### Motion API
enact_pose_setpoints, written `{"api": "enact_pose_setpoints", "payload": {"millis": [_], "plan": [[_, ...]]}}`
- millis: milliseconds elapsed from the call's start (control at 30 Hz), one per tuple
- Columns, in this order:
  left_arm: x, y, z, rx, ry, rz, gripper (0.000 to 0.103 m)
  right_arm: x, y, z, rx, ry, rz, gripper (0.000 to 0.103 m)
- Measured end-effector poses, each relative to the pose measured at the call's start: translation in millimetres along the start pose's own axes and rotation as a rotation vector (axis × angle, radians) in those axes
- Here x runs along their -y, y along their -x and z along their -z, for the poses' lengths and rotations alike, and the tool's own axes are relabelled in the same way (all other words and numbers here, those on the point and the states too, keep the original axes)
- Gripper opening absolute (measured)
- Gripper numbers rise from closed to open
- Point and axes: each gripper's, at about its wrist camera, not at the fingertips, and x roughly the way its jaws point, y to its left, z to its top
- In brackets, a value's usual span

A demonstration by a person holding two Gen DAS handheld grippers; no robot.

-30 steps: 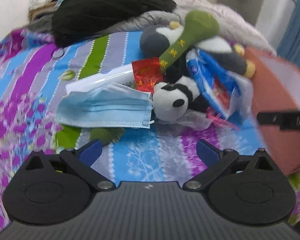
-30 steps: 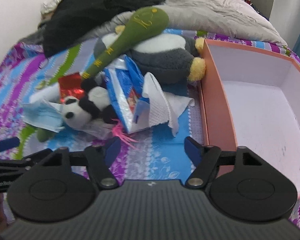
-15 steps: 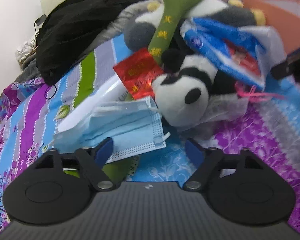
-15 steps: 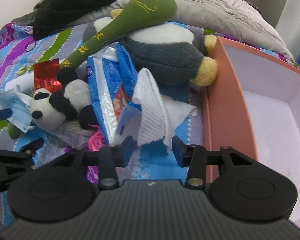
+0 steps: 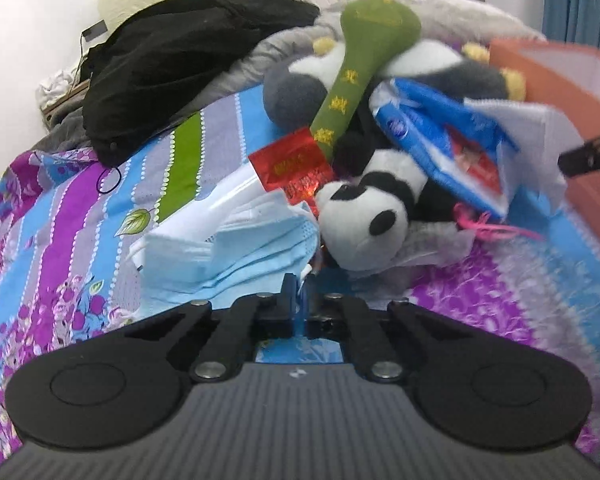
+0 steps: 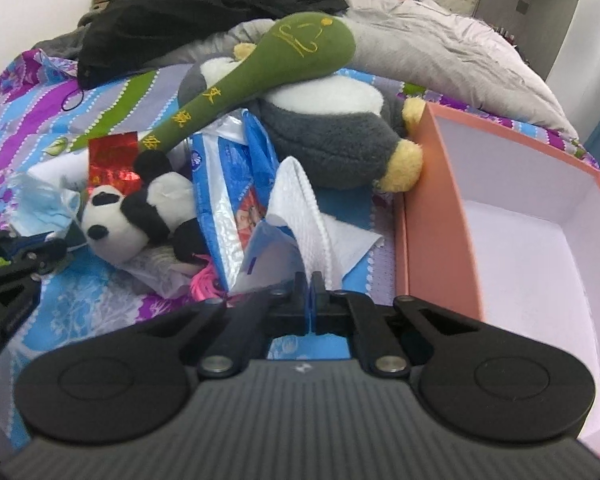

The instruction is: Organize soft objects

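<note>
A pile of soft things lies on the patterned bedspread [image 5: 60,220]. A small panda plush [image 5: 364,216] lies beside a blue face mask [image 5: 236,248]; it also shows in the right wrist view [image 6: 128,216]. A green plush spoon [image 6: 260,76] rests on a grey penguin plush [image 6: 332,144]. A blue tissue pack [image 6: 228,184] and a white cloth [image 6: 304,208] lie in front. My left gripper [image 5: 299,292] is shut on the face mask's edge. My right gripper [image 6: 311,292] is shut on the white cloth's lower edge.
An open pink box [image 6: 432,216] with a white inside stands on the right. A red foil packet [image 5: 292,164] lies in the pile. Black clothing [image 5: 172,64] and a grey quilt [image 6: 440,52] are heaped at the back.
Both grippers moved in towards the pile and went from open to shut: the left one on the face mask, the right one on the white cloth.
</note>
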Motion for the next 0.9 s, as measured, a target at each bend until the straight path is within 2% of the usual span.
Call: {"api": "enact_pose_setpoints", "payload": {"millis": [167,433,500,700,900], "plan": [[2.6,39.0,10.1,0.04,0.039,0.049,0.002,-0.3,28.6,9.7,0.019,-0.002,0.017,0.004],[20.8,95.0,55.3,0.053,0.031,0.16,0.002,-15.5,72.3,38.0,0.04,0.037,0.013,0.004],[22.7,102.8,69.2,0.04,0.031,0.194,0.002,-25.1,78.9,48.4,0.034,0.062,0.002,0.004],[17.6,120.6,108.5,-0.017,0.087,0.234,0.002,-55.0,90.3,83.8,-0.011,0.116,-0.05,0.004],[-5.6,132.7,133.9,-0.067,0.217,0.241,0.003,-66.6,94.5,113.8,-0.08,0.083,-0.134,0.004]]}}
